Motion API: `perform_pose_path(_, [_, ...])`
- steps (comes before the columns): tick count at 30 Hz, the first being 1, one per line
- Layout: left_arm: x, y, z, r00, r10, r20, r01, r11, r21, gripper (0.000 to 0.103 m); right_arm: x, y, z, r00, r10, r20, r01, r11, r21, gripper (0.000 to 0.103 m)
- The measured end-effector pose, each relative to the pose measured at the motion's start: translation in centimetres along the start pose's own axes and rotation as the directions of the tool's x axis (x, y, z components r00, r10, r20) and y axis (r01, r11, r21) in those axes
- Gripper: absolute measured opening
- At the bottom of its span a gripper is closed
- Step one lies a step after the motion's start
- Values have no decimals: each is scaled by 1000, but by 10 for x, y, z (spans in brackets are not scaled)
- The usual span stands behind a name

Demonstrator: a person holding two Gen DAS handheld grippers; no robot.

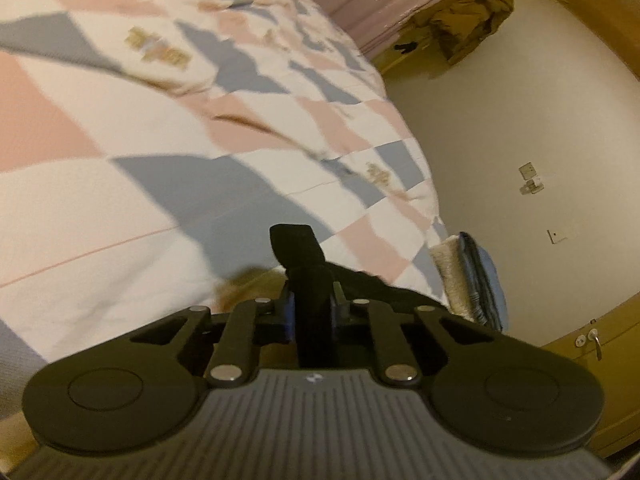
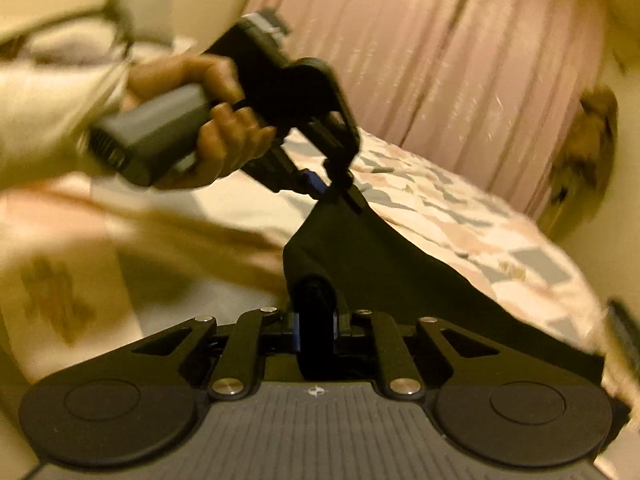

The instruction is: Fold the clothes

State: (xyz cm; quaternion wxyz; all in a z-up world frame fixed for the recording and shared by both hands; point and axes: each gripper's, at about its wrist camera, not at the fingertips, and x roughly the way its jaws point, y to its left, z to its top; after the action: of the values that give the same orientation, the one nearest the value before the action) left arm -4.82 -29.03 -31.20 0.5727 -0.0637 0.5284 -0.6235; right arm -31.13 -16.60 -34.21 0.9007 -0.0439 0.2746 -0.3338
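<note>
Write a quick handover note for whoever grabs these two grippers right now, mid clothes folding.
Left gripper: shut on the black garment.
Right gripper: shut on another part of the same garment.
The garment hangs stretched between the two grippers, lifted over the patterned quilt on the bed.
A stack of folded items sits at the bed's edge.
Done: garment picked up at two points.
Left: lay it flat on the quilt, fold it, probably add it to the stack.

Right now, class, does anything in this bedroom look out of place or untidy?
A brownish garment sits crumpled and unfolded against the far wall. The black garment, gripped by both the left gripper and right gripper, hangs stretched above the patchwork quilt.
</note>
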Motion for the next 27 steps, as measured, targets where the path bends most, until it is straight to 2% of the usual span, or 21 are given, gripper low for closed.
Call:
perform_pose_path(5, [-4, -47, 8, 999, -20, 26, 19, 999, 47, 11, -29, -51, 9, 998, 47, 49, -56, 973, 222, 13])
perform_pose_path(12, [18, -119, 9, 998, -55, 18, 53, 992, 113, 11, -65, -128, 7, 995, 42, 94, -81, 884, 461, 13])
perform_pose_path(19, [54, -175, 0, 998, -68, -18, 70, 983, 168, 11, -90, -196, -17, 991, 39, 125, -112, 751, 651, 13])
perform_pose_path(25, [96, -217, -12, 997, -64, -49, 73, 974, 212, 11, -100, -251, -45, 991, -2, 132, -98, 656, 748, 13])
perform_pose_path(27, [118, -231, -16, 996, -50, -68, 65, 971, 228, 11, -96, -274, -57, 992, -19, 121, -84, 612, 787, 13])
